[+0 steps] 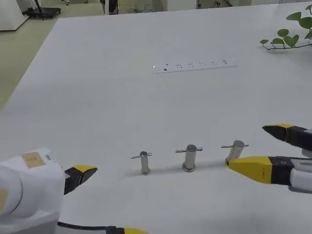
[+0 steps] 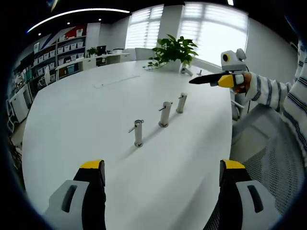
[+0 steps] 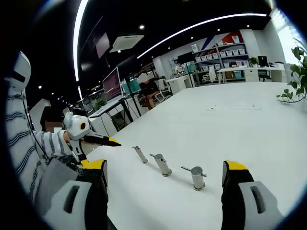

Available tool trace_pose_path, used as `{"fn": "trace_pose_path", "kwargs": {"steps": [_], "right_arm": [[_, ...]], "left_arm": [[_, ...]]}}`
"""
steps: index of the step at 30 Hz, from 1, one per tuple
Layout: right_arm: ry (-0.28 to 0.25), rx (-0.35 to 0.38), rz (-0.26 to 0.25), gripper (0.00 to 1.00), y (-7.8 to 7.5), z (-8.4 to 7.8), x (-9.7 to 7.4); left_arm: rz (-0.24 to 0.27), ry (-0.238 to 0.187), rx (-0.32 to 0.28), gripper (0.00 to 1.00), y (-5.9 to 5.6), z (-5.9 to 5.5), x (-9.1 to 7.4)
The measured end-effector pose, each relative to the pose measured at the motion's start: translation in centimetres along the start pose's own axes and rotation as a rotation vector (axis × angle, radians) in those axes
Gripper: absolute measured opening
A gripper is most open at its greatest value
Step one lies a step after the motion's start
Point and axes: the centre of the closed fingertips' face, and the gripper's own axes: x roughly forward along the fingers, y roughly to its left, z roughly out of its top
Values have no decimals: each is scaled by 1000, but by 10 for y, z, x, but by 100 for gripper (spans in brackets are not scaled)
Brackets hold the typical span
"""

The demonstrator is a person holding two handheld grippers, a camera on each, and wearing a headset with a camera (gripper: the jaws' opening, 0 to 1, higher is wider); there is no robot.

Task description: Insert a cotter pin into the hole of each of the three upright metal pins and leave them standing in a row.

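- Left gripper (image 1: pixel 109 201), nearest the head view at its bottom left corner: yellow-tipped jaws spread wide with nothing between them, held well short of the middle pin (image 1: pixel 189 158) and to its left
- White table (image 1: pixel 97 97), which carries everything; the middle pin stands near its front edge
- Right gripper (image 1: pixel 247 146), to the right of the middle pin: jaws parted and empty; in the head view the lower yellow tip overlaps the foot of the right pin (image 1: pixel 235 152), while its own gripper view shows all three pins ahead of the jaws and clear of them
- Green plant (image 1: pixel 290 36), far behind the middle pin and off to the right, at the table's edge
- White power strip (image 1: pixel 195 65), lying flat well behind the middle pin, almost straight back from it
- Three metal pins, upright in a row: the left pin (image 1: pixel 145 163) and the right pin stand on either side of the middle one, evenly spaced and apart
- Cotter pins: one sits crosswise through the head of each, the left (image 1: pixel 141 156), the middle (image 1: pixel 189 150) and the right (image 1: pixel 234 145)
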Motion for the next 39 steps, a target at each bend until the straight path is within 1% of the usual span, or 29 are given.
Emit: {"fn": "trace_pose_path", "kwargs": {"steps": [3,6,9,11,14,17,19,22,27,30,34,36,37,39], "right_arm": [[4,16,-24,98,-3,-4,-5],[-12,49,-53,98,-6,-5,-11],[-26,70,-80,98,-11,-5,-18],[-20,69,-94,98,-14,-7,-21],[16,55,-113,98,-18,-13,-23],[20,61,-120,98,-20,-15,-24],[16,71,-123,98,-19,-15,-25],[18,81,-131,98,-19,-16,-27],[61,87,-152,98,-20,-28,-33],[61,119,-165,98,-23,-32,-37],[61,138,-179,98,-24,-34,-40],[68,150,-188,98,-24,-35,-41],[85,165,-186,98,-23,-38,-42],[80,180,-186,98,-23,-38,-41]], "left_arm": [[2,-5,-20,99,-1,0,0],[4,-13,-36,99,-1,-1,-2],[25,-13,-31,99,3,-3,-4],[48,-7,-40,99,8,-6,-5],[63,-9,-62,99,14,-8,-7],[70,-8,-67,99,15,-8,-9],[74,-18,-80,99,15,-7,-10],[73,-22,-95,99,14,-7,-11],[75,5,-96,99,12,-12,-13],[75,-2,-107,99,11,-12,-15],[77,-7,-124,99,11,-12,-16],[78,-17,-133,99,12,-10,-17],[80,-25,-142,99,12,-8,-17],[77,-27,-149,99,12,-7,-16]]}}
